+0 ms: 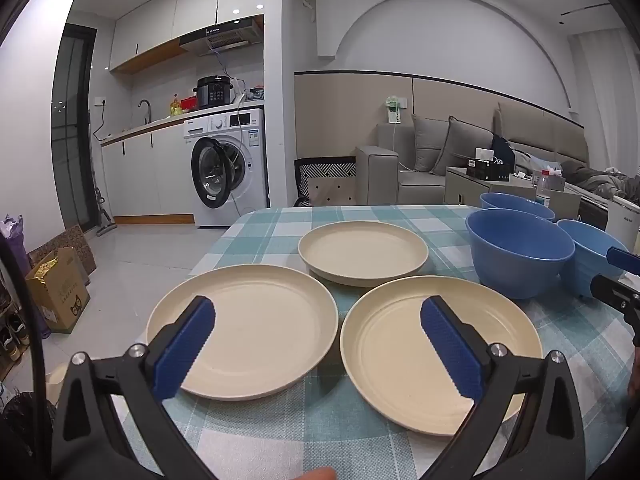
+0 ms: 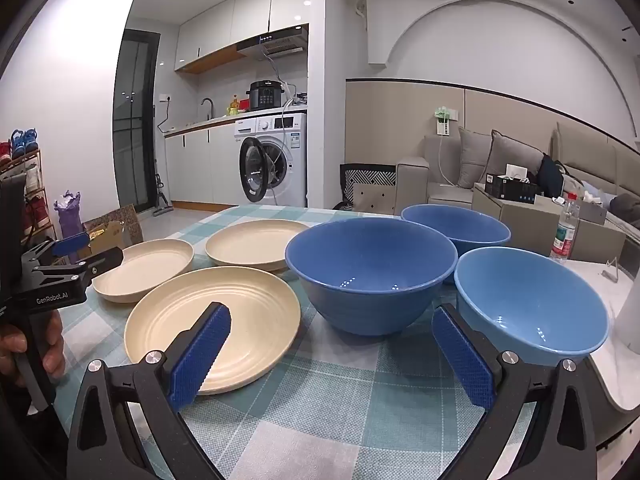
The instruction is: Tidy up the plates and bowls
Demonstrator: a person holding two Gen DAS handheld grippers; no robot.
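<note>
Three cream plates lie on the checked tablecloth (image 1: pixel 280 432): a near-left plate (image 1: pixel 256 328), a near-right plate (image 1: pixel 400 356) and a far plate (image 1: pixel 362 252). Three blue bowls stand to their right: a big one (image 1: pixel 520 252), one behind (image 1: pixel 516 202), one at the right (image 1: pixel 592 256). My left gripper (image 1: pixel 318 312) hangs open above the two near plates, holding nothing. In the right wrist view my right gripper (image 2: pixel 332 320) is open and empty in front of the big bowl (image 2: pixel 370 276), between the ribbed plate (image 2: pixel 248 320) and the right bowl (image 2: pixel 532 304). The left gripper shows at that view's left edge (image 2: pixel 76 248).
A person's hand (image 2: pixel 24 344) holds the left gripper's handle. A plastic bottle (image 2: pixel 564 228) stands beyond the bowls near a white marble surface (image 2: pixel 608 300). Past the table's far edge are a washing machine (image 1: pixel 226 168), a sofa (image 1: pixel 440 160) and cardboard boxes (image 1: pixel 60 288) on the floor.
</note>
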